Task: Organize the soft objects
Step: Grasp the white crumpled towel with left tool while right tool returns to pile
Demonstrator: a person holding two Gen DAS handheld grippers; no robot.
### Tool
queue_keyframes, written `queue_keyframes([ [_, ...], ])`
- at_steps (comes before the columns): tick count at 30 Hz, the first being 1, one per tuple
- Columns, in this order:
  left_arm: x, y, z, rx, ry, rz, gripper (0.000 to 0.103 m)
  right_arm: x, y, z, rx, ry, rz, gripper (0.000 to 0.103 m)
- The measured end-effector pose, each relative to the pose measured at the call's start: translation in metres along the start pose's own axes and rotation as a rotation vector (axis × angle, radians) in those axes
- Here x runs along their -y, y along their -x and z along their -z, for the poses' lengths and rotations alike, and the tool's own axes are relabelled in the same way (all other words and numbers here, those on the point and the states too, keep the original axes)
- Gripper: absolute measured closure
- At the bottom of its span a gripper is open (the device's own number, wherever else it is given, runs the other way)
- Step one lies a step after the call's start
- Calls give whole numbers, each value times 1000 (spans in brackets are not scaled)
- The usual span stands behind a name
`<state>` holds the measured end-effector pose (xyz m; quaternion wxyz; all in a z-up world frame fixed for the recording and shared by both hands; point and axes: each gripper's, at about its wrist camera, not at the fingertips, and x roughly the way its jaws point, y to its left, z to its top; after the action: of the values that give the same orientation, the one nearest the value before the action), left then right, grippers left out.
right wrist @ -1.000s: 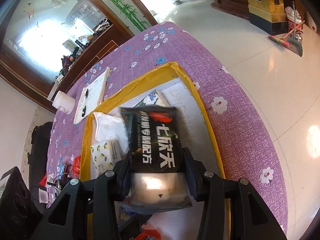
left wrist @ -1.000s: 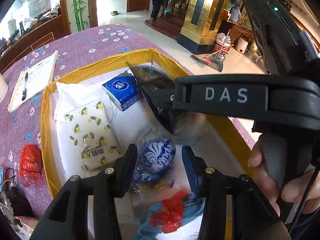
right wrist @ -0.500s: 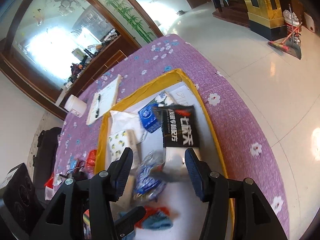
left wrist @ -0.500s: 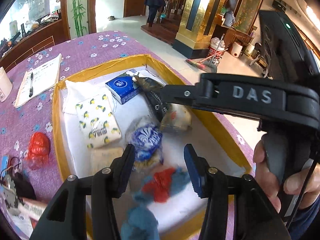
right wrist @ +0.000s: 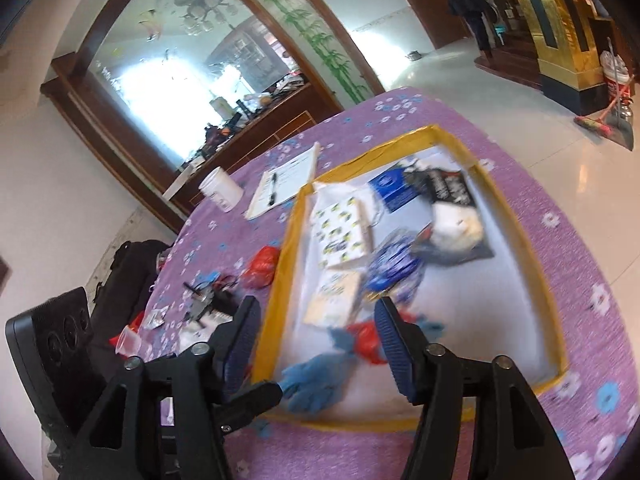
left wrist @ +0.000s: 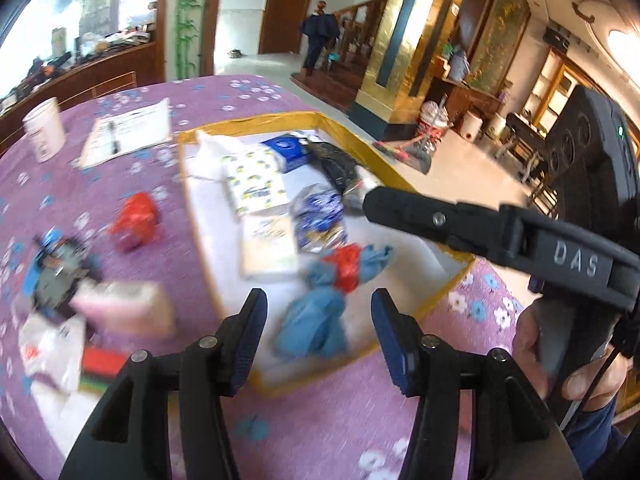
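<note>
Left wrist view showed the left gripper (left wrist: 318, 336) and right gripper (right wrist: 316, 346) both empty with jaws opening, presumably freed for another pick, while ahead of them the yellow-rimmed tray (left wrist: 400, 184) held the soft objects, a crumpled blue-and-red cloth (left wrist: 334, 280) lying nearest.

"DAS" on right gripper (left wrist: 400, 216)

Ornate home hall: staircase (left wrist: 352, 60), gilded pillar (left wrist: 404, 40).
</note>
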<state>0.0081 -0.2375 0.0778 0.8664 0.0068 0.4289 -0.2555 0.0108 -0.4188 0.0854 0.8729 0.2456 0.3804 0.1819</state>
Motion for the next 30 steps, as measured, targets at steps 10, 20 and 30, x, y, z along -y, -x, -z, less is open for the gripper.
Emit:
queue_keyframes([
  [10, -72, 64, 70, 72, 128, -124, 46, -86, -36, 62, -77, 256, -109, 33],
  [20, -144, 71, 95, 52, 270, -257, 38, -102, -60, 90, -68, 382, -111, 31],
  [30, -149, 40, 97, 2, 267, -298, 84, -92, -64, 87, -67, 352, -155, 30],
])
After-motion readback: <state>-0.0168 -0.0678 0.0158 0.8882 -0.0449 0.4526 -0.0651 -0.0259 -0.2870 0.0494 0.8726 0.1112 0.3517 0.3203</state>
